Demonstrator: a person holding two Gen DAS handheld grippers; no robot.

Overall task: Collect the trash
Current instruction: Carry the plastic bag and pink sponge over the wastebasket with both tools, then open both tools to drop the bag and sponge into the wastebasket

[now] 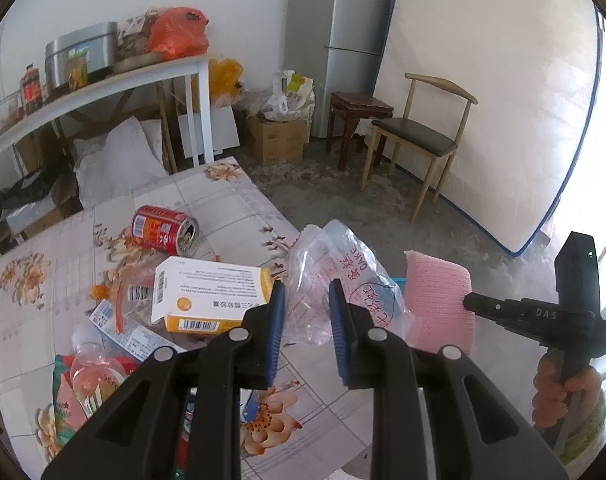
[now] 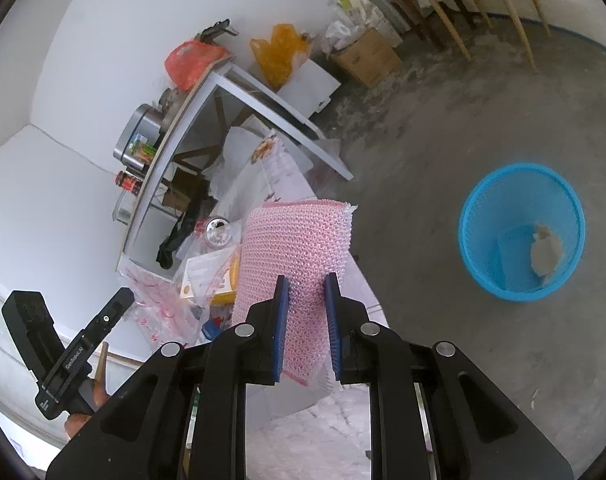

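Left wrist view: left gripper (image 1: 306, 312) fingers pinch a crumpled clear plastic bag (image 1: 335, 276) with red print, held over the edge of the floral-cloth table (image 1: 207, 200). On the table, left of the bag: white-and-orange medicine box (image 1: 207, 298), red can (image 1: 165, 230) on its side beyond the box, small plastic bottle (image 1: 93, 372) near the box's near side. Right gripper (image 1: 469, 303) enters from the right, tips on a pink mesh sponge (image 1: 437, 300), just right of the bag.

Right wrist view: right gripper (image 2: 305, 322) blue pads (image 2: 280, 320) clamp the pink mesh sponge (image 2: 295, 248), held upright. Blue mesh trash bin (image 2: 521, 232) stands on the floor right of the sponge, well apart, with scraps inside. Left gripper body at lower left, fingertips hidden.
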